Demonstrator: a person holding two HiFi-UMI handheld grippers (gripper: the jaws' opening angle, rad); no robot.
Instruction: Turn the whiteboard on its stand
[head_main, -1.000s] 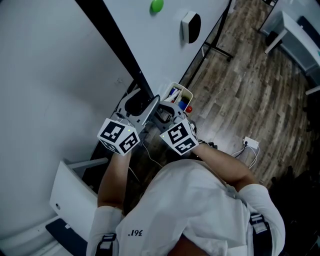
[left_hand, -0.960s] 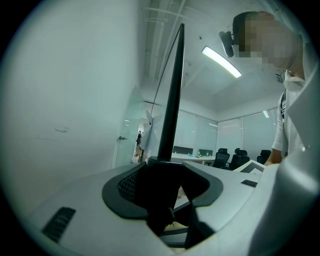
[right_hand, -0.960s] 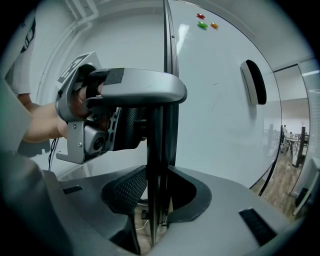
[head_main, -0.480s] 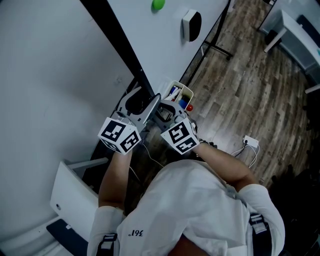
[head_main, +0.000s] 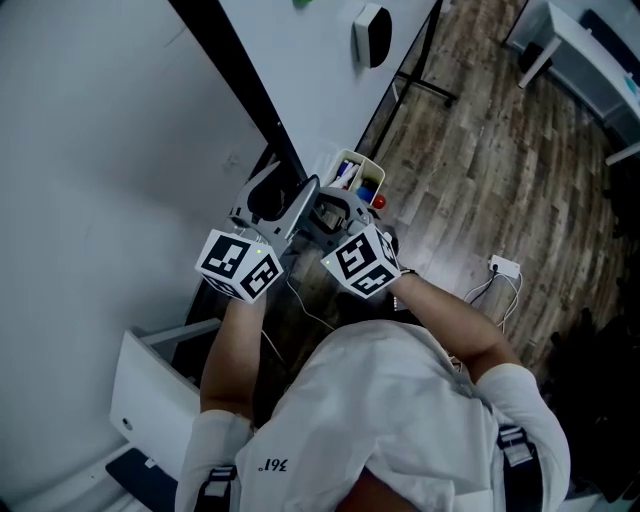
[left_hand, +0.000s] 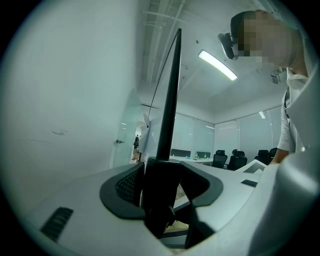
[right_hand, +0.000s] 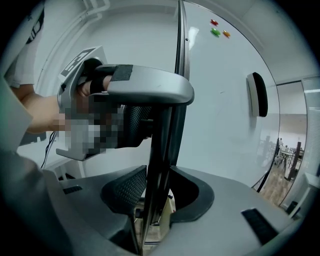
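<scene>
We have both tools on the same thing: the dark frame (head_main: 240, 85) that edges the whiteboard (head_main: 305, 70). In the head view it runs as a long slanted bar from the top of the picture down to our hands. The writing face spreads away to its right, carrying the eraser (head_main: 372, 35) and ending near the stand leg (head_main: 428, 75).

The left gripper (left_hand: 161, 182) has that bar standing upright in its gap. The bar fills the space between the pads, so we read it as clamped on the frame. The right gripper (right_hand: 155, 195) is likewise clenched on the frame, which rises straight out from between its jaws. The board's face with the magnets (right_hand: 216, 31) lies off to the right of it.

In the right gripper view the left gripper sits higher up the same edge, coming at it from the opposite side. So the long axis of the gripped edge passes through both sets of jaws, one after the other. Neither hand has any distance left to cover.

We judge that the turn depends on swinging this edge sideways, across its length, with both hands moving together. The marker tray (head_main: 358, 180) sits just beside the right hand and could be knocked. We cannot tell whether the pale surface to the left of the frame is a wall or the board's other face.
</scene>
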